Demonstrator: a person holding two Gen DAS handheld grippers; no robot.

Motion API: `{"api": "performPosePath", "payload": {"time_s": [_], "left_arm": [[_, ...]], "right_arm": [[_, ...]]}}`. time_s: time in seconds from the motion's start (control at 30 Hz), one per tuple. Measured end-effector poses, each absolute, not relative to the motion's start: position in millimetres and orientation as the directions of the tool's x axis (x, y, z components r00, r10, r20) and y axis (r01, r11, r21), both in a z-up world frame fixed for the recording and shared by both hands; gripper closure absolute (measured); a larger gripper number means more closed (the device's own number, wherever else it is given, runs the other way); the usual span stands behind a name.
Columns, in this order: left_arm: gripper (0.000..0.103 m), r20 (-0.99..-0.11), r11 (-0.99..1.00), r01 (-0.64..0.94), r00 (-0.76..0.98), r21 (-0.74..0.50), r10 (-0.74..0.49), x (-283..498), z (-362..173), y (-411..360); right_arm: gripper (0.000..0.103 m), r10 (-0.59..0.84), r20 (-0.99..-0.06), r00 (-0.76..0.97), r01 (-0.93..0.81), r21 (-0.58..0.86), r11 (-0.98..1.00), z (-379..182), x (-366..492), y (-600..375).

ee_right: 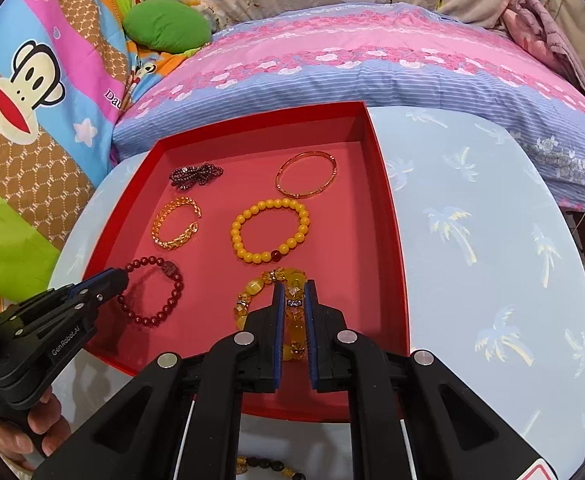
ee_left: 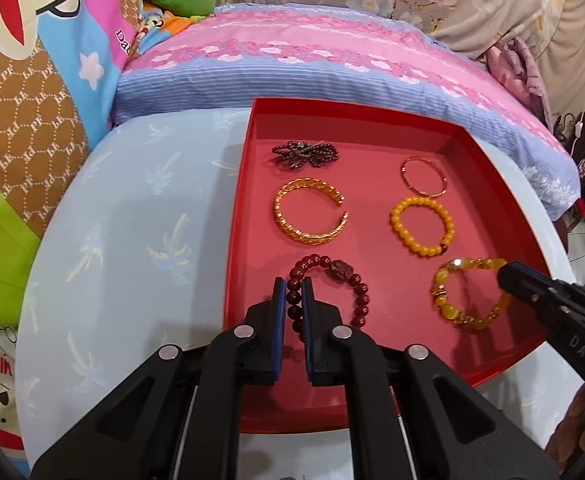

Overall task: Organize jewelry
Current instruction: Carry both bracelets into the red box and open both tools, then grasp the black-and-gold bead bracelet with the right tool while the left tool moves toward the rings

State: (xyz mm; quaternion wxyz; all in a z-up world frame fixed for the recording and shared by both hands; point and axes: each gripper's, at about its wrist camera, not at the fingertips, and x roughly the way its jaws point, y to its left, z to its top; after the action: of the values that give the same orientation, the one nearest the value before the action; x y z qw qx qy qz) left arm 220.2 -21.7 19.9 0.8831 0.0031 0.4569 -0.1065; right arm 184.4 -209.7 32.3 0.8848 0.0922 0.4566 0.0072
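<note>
The left gripper [ee_left: 293, 286] pinches the dark red bracelet [ee_left: 328, 292] in the red tray's [ee_left: 488, 184] near left corner, its fingers hiding part of the beads. The right gripper [ee_right: 295, 289] pinches the amber bracelet [ee_right: 270, 304] likewise. Below the right gripper, more beads [ee_right: 268, 466] are cut off at the picture's edge.

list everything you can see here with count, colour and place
red tray: 1, red, on table
table: 1, pale blue palm print
dark beaded piece: 1, dark purple, tray far left
gold cuff: 1, gold, left middle
thin bangle: 1, rose gold, far right
yellow bead bracelet: 1, yellow, right middle
red bead bracelet: 1, dark red, near left
amber bracelet: 1, amber, near right
pillow: 1, pink and blue, behind
left gripper: 1, black, on red bead bracelet
right gripper: 1, black, on amber bracelet
</note>
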Motion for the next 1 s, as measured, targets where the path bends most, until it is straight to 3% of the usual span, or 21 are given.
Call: {"api": "performPosePath", "payload": {"time_s": [0.13, 0.2, 0.23, 1.0], "left_arm": [[0.095, -0.796, 0.981, 0.185, 0.584, -0.061, -0.16, 216, 21, -22], [0.092, -0.79, 0.981, 0.181, 0.592, -0.064, -0.16, 213, 23, -21], [0.088, -0.788, 0.982, 0.177, 0.594, -0.069, -0.162, 213, 24, -19], [0.079, -0.761, 0.981, 0.15, 0.621, -0.121, -0.189, 165, 48, 6]], "right_arm": [[0.087, 0.063, -0.797, 0.601, 0.077, 0.137, 0.988, 35, 181, -208], [0.074, 0.053, -0.788, 0.613, 0.08, 0.128, 0.988, 37, 179, -208], [0.073, 0.05, -0.784, 0.619, 0.08, 0.126, 0.989, 39, 177, -208], [0.071, 0.062, -0.745, 0.664, 0.057, 0.134, 0.989, 66, 123, -201]]}}
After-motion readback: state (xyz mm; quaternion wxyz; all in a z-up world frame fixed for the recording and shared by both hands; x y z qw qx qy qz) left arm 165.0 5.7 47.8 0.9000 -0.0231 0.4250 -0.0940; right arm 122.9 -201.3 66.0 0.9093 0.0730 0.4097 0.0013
